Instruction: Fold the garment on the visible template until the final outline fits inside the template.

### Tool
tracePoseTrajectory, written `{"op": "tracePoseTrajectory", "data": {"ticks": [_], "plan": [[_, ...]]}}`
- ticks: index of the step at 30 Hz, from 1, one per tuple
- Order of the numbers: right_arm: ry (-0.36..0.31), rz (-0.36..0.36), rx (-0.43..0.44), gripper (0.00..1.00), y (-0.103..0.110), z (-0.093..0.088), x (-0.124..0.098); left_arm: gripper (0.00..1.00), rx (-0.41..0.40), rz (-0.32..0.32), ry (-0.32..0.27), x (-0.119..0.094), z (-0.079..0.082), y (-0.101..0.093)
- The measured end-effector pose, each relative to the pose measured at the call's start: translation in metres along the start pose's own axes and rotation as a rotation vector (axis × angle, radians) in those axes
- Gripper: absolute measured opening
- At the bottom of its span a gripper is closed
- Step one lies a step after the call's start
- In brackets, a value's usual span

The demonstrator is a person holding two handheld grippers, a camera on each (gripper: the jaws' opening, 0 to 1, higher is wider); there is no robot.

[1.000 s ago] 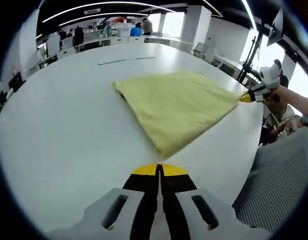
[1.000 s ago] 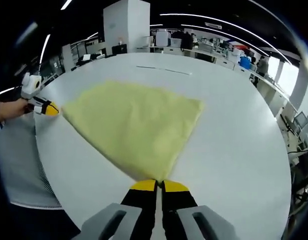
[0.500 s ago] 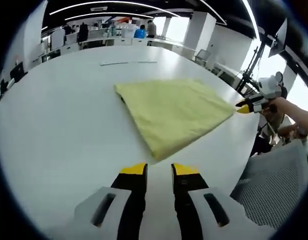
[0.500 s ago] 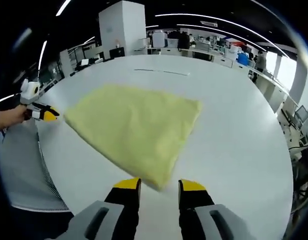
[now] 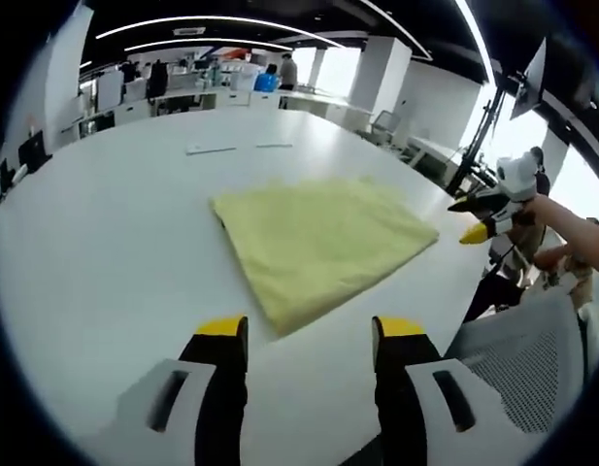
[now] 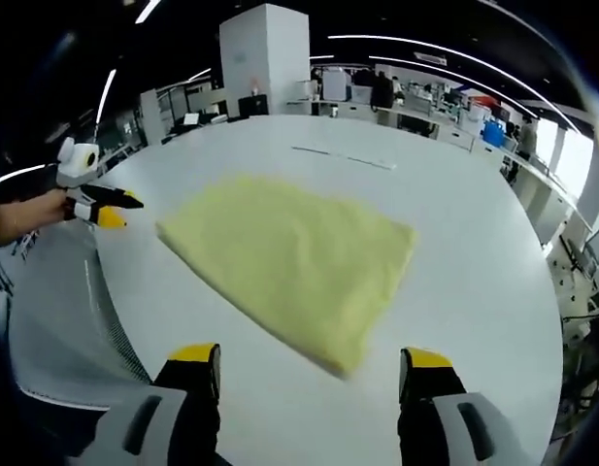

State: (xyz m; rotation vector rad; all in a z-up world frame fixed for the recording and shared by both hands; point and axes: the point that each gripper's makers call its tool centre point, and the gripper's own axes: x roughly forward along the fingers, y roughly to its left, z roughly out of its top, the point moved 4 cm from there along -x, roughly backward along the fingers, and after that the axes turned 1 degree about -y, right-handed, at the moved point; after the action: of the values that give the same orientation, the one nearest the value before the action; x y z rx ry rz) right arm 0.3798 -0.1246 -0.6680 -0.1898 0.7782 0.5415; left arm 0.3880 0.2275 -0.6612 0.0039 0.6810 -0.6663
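The yellow garment (image 5: 314,246) lies folded flat on the white bench (image 5: 105,243), ahead of both hand-held grippers and touched by neither. In the left gripper view, the left hand-held gripper (image 5: 310,335) has its yellow-tipped jaws spread wide, with nothing between them but bare bench; the garment's nearest corner sits just ahead of the gap between the tips. To the right of it, past the garment's far corner, the right hand-held gripper (image 5: 474,219) shows in a person's hand (image 5: 542,209), off the cloth and near the bench edge; its jaws are parted and hold nothing.

In the right gripper view, the right hand-held gripper (image 6: 306,359) also stands wide open and empty, and the garment (image 6: 294,257) spreads ahead of it as a rough four-sided shape, its closest corner just beyond the gap between the jaws. The left hand-held gripper (image 6: 116,208) appears to the left, held in a hand (image 6: 32,214), clear of the garment's left corner.

Farther ahead on the bench, beyond the garment, lies a thin pale strip (image 6: 343,157); whether it belongs to the template I cannot tell. A grey mesh chair (image 5: 517,354) stands beside the bench edge, to the right of the left hand-held gripper.
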Motion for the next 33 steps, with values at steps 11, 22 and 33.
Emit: {"op": "tracePoseTrajectory", "data": {"ticks": [11,22,33], "plan": [[-0.102,0.043,-0.008,0.89,0.022,0.033,-0.03,0.68,-0.044,-0.017,-0.06,-0.018,0.006,-0.014],[-0.148,0.058,0.024,0.95,0.04,0.031,-0.036,0.86,-0.024,-0.015,-0.096,-0.025,0.009,-0.024],[-0.144,0.037,0.013,0.99,0.041,0.029,-0.04,0.98,-0.069,0.031,-0.122,-0.031,0.008,-0.008]]}}
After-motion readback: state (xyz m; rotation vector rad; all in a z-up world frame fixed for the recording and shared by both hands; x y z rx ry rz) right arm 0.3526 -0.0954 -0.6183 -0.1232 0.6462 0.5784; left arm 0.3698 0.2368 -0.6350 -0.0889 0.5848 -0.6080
